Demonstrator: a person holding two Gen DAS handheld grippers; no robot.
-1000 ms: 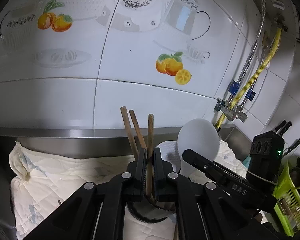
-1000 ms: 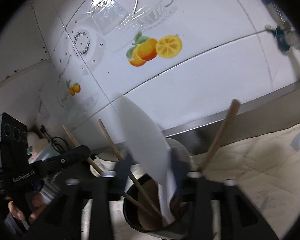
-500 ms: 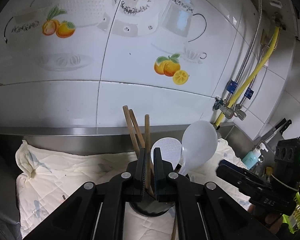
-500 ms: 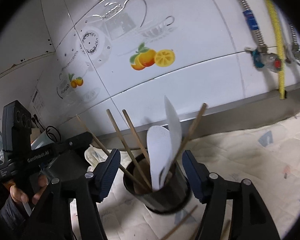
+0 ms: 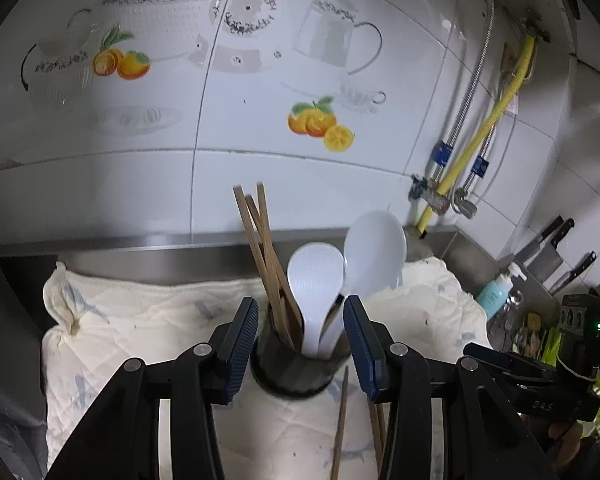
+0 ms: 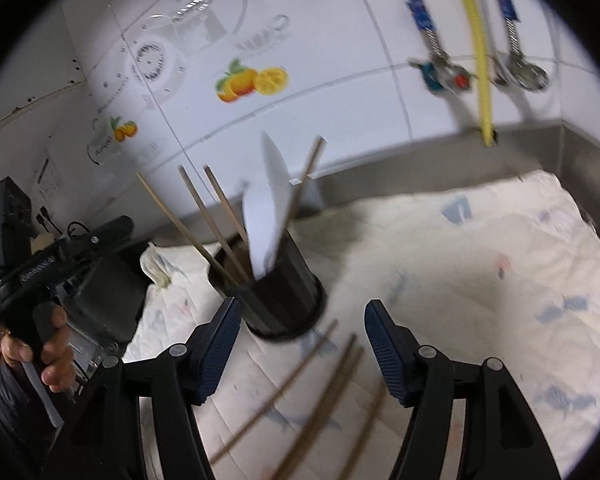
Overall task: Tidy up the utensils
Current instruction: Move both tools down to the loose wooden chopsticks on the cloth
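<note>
A black utensil holder (image 5: 292, 376) stands on the white cloth. In it are several wooden chopsticks (image 5: 260, 248) and two white rice paddles (image 5: 316, 280). My left gripper (image 5: 300, 340) is just in front of the holder, its jaws opening. They frame the holder without pressing on anything. My right gripper (image 6: 302, 348) stands open to the right of the holder (image 6: 276, 300), above loose chopsticks (image 6: 300, 372) lying on the cloth. Nothing is between its fingers. More loose chopsticks (image 5: 340, 420) lie below the left gripper.
The quilted white cloth (image 6: 480, 260) covers a steel counter against a tiled wall. Pipes and a yellow hose (image 5: 476, 140) run down at the right. Knives (image 5: 548, 240), a blue bottle (image 5: 496, 292) and a green basket are at the far right. A hand (image 6: 40, 352) holds the left gripper.
The left jaws were shut on a chopstick and have parted; that chopstick now stands in the holder. Both grippers have drawn back. The right one swung right, leaving the white paddle in the holder.
</note>
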